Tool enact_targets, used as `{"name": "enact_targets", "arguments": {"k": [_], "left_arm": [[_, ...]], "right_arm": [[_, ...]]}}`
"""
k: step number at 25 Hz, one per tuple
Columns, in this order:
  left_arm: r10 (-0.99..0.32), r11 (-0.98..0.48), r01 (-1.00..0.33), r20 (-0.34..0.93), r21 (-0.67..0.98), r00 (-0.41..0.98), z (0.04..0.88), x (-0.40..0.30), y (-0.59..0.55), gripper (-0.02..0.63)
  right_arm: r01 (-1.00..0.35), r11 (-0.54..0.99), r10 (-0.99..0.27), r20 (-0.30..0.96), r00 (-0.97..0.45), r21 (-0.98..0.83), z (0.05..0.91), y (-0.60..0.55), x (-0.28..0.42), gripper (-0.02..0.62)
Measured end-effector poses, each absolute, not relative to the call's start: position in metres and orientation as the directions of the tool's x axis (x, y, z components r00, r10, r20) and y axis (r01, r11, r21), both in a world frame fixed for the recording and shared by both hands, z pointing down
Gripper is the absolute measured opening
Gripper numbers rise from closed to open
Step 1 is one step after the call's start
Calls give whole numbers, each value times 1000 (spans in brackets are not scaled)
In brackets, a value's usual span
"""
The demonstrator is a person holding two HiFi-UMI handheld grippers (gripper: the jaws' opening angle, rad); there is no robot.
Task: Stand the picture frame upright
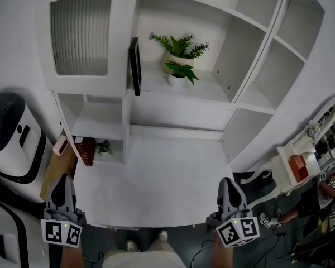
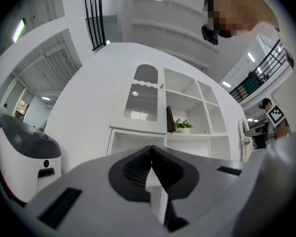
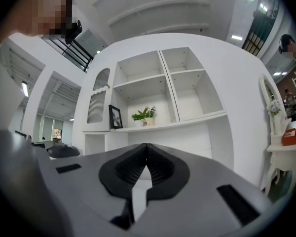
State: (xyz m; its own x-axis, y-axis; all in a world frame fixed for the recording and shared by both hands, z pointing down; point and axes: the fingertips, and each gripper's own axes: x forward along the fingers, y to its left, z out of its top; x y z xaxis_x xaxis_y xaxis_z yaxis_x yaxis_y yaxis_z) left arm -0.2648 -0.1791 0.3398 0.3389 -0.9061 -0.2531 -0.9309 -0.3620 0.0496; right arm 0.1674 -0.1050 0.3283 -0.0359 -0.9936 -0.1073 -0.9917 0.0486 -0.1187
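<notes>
A black picture frame (image 1: pixel 134 66) stands upright on the white shelf (image 1: pixel 206 91), at the left end of the compartment against its side wall. The same picture frame (image 3: pixel 115 116) shows a photo in the right gripper view, and the picture frame (image 2: pixel 170 119) appears edge-on in the left gripper view. My left gripper (image 1: pixel 61 184) is shut and empty, low at the left by the counter's front edge. My right gripper (image 1: pixel 228 187) is also shut and empty, low at the right. Both are far from the frame.
Two potted plants (image 1: pixel 180 59) stand beside the frame on the shelf. A ribbed-glass cabinet door (image 1: pixel 81 33) is to the left. A red book (image 1: pixel 86 149) sits in the lower cubby. A white and black machine (image 1: pixel 11 135) stands at far left, a small white table (image 1: pixel 293 163) at right.
</notes>
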Motion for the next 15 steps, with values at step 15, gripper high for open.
{"name": "enact_targets", "arguments": {"k": [15], "left_arm": [[-900, -378, -924, -259, 59, 352, 342, -256, -178, 17]], "right_arm": [[-993, 82, -992, -102, -73, -89, 329, -105, 150, 9]]}}
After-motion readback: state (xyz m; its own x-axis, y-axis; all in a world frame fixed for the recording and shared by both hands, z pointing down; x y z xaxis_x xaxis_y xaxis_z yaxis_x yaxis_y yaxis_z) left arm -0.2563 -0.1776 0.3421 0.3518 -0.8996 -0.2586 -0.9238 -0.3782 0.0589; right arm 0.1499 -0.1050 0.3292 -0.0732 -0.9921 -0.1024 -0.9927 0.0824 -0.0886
